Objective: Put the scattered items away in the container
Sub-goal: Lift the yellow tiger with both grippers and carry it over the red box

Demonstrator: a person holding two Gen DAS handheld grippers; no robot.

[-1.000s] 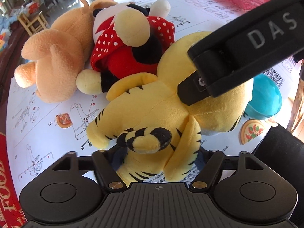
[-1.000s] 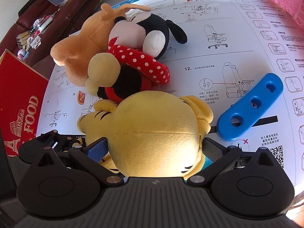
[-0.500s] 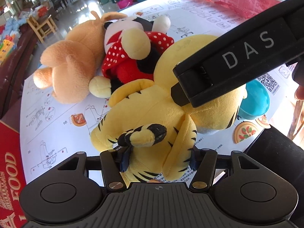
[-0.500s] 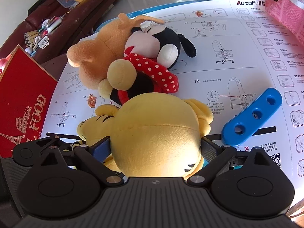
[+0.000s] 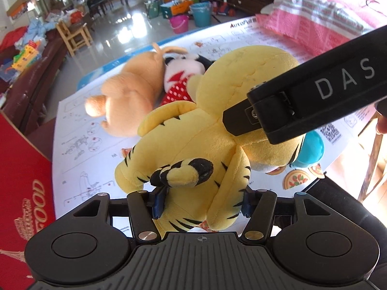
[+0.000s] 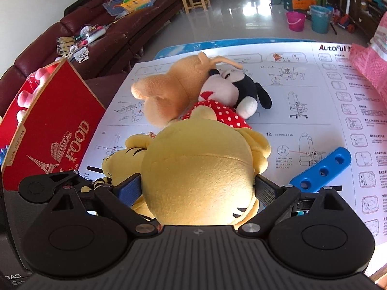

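Note:
A yellow tiger plush (image 5: 205, 145) is held off the table by both grippers. My left gripper (image 5: 200, 205) is shut on its lower body. My right gripper (image 6: 198, 193) is shut on its head (image 6: 200, 176), and its black arm crosses the left wrist view (image 5: 314, 94). A tan bear plush (image 6: 169, 91) and a Minnie plush (image 6: 232, 96) in a red dotted dress lie together on the white instruction sheet (image 6: 302, 91) beyond. The red FOOD box (image 6: 53, 133) stands at the table's left edge.
A blue bar with three holes (image 6: 321, 169) lies on the sheet at the right. A teal bowl (image 5: 312, 149) and pizza discs (image 5: 296, 180) lie under the tiger's head. A pink cloth (image 5: 326, 12) covers the far right. A sofa (image 6: 96, 36) stands behind.
Both grippers have lifted the tiger plush up off the table. The bear and Minnie now look smaller and farther below, and more of the room shows.

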